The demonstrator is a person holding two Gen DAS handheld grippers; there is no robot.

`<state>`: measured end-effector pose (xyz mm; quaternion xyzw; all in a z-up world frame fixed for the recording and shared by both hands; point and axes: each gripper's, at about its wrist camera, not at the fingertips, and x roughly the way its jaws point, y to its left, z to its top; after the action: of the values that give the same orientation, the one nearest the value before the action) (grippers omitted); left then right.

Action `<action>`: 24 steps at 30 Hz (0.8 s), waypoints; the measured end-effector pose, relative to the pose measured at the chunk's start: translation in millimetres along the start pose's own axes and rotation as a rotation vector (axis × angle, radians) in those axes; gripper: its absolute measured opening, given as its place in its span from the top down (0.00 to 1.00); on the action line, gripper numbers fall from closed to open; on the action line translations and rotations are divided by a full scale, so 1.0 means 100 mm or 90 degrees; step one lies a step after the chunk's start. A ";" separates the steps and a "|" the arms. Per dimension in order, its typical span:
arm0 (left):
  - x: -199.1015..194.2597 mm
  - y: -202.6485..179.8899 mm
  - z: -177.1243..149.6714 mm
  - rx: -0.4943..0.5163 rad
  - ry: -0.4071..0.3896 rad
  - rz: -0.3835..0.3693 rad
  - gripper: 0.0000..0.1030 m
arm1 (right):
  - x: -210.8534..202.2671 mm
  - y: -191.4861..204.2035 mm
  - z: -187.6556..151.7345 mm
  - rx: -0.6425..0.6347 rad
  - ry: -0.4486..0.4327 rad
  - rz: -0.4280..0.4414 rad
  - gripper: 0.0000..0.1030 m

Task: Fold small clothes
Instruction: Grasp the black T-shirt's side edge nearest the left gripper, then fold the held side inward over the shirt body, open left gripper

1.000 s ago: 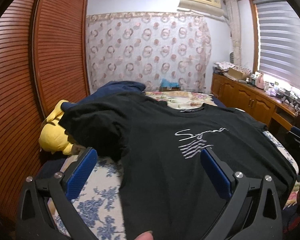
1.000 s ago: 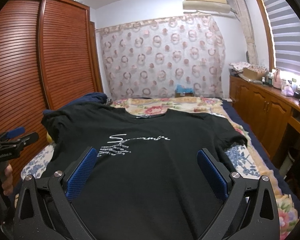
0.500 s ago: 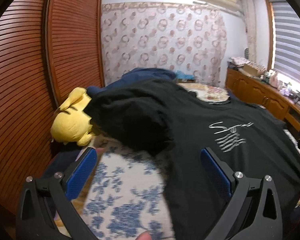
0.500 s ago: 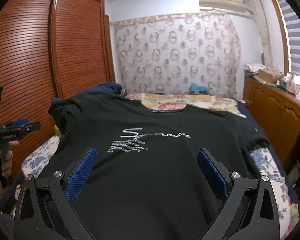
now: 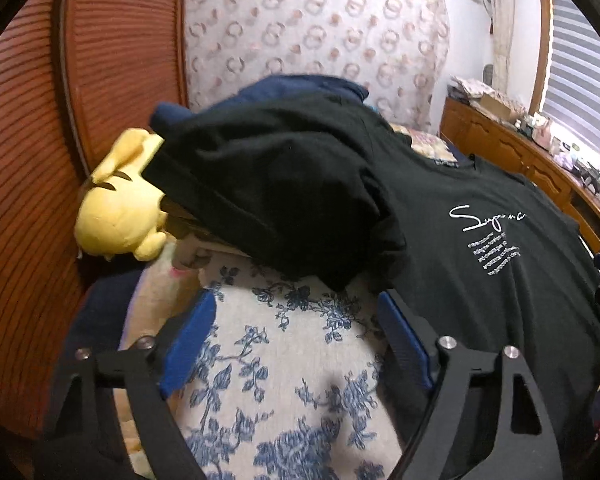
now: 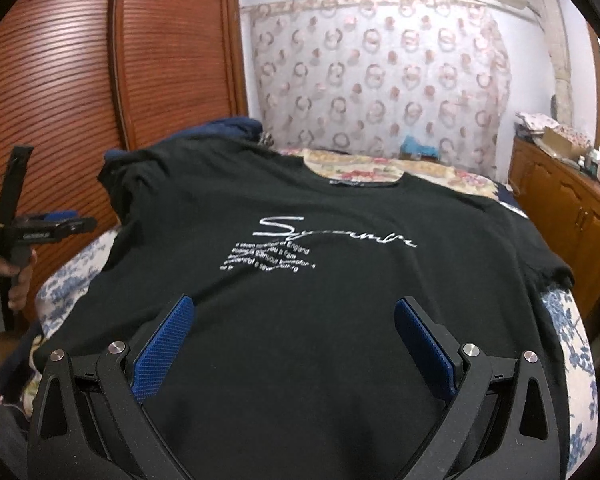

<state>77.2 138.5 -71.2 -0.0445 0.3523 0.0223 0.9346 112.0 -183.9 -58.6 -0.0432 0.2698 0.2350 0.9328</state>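
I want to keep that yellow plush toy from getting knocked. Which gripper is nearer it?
Left. The left gripper sits just below-right of the yellow plush toy; the right gripper is mid-shirt, farther away.

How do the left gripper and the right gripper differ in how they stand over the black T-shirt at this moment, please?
The left gripper frames mostly blue-flowered sheet at the black T-shirt side edge; the right gripper sits over the shirt's front. The left gripper's jaws have just been closing and stand narrower; the right gripper's stand wider. Both are open, gripping nothing.
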 end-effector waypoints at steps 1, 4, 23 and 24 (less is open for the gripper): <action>0.06 0.02 0.03 0.000 0.006 -0.004 0.24 | 0.02 0.00 -0.01 -0.004 0.003 0.002 0.01; 0.22 0.09 0.12 -0.004 0.038 -0.013 0.26 | 0.10 0.05 -0.02 -0.026 0.014 -0.001 0.01; 0.53 0.23 0.17 -0.013 0.092 -0.026 1.00 | 0.20 -0.04 -0.05 0.001 0.039 0.007 0.01; 0.51 0.24 0.18 -0.013 0.090 -0.023 1.00 | 0.19 -0.04 -0.05 -0.001 0.038 0.005 0.01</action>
<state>125.3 164.9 -92.7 -0.0614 0.4164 0.0061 0.9071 125.8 -180.6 -73.5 -0.0501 0.2972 0.2379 0.9233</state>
